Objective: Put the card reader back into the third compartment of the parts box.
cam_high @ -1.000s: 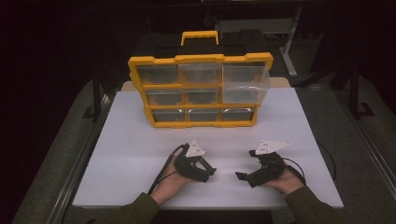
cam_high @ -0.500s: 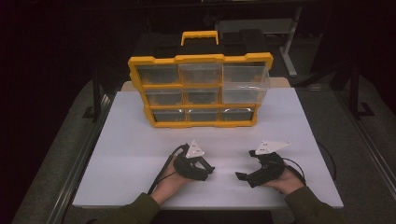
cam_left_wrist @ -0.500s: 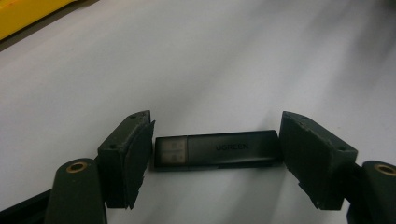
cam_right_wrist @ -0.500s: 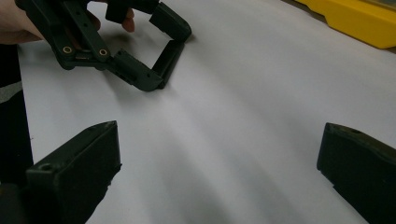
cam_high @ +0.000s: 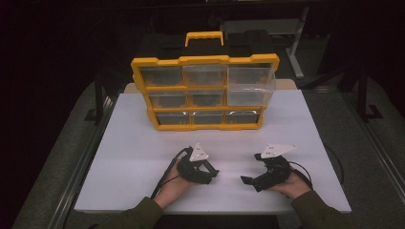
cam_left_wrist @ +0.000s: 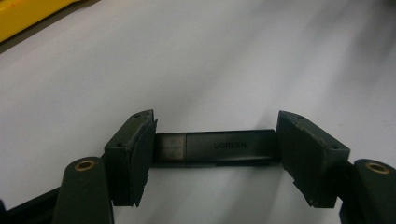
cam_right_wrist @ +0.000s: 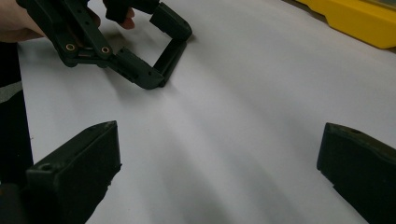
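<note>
Left tool (cam_high: pixel 213 171): its jaws have just been closing and now press on the two ends of a dark stick (cam_left_wrist: pixel 217 148); one pad (cam_left_wrist: pixel 140 154) meets the metal plug end, the other the far end of the body.
Stick: slim, black, lettered "UGREEN", lying flat on the white counter (cam_high: pixel 143 143) crosswise between the left tool's jaws; in the right gripper view it shows as a dark bar (cam_right_wrist: pixel 169 56) spanning the left tool's jaws (cam_right_wrist: pixel 161 51).
Left hand (cam_high: pixel 174 183): wraps the left tool's body from behind, low over the counter; a cable trails from it toward the near edge.
Right tool (cam_high: pixel 248 174): jaws stand wide apart, nothing between them, just bare counter; one pad (cam_right_wrist: pixel 84 172) and its mate sit at either side of its own view.
Right hand (cam_high: pixel 291 183): holds the right tool near the counter's front, well apart from the left tool, jaws turned toward it.
Organizer (cam_high: pixel 205 90): yellow frame, clear drawers, black top with a yellow handle; it stands beyond both tools, at the counter's far side.
</note>
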Action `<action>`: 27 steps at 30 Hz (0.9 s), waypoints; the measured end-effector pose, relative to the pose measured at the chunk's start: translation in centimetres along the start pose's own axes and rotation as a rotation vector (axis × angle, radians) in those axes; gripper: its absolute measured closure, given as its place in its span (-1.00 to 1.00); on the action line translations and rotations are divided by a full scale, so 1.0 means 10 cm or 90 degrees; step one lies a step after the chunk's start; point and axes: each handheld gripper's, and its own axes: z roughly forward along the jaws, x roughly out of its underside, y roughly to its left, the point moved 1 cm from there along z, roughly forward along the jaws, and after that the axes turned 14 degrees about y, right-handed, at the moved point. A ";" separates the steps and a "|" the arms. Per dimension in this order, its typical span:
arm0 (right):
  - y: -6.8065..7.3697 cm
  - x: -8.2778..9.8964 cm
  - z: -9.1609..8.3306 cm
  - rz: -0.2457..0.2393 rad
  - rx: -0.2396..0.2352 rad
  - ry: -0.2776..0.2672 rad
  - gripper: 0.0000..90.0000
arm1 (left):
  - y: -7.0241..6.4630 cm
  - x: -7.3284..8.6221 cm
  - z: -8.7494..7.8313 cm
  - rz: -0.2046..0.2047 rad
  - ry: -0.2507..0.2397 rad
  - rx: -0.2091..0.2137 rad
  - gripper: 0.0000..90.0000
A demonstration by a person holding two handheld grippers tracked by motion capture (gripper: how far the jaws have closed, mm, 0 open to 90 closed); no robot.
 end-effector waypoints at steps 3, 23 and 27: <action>0.00 0.00 0.00 0.000 0.000 0.000 -1.00 | 0.01 0.00 0.00 -0.001 0.000 0.007 -0.33; 0.00 0.00 -0.01 0.000 -0.002 -0.004 -1.00 | 0.18 -0.01 -0.13 0.024 0.001 0.064 -0.33; 0.00 0.00 -0.01 0.000 -0.002 -0.003 -1.00 | 0.22 -0.01 -0.18 0.031 -0.002 0.069 -0.33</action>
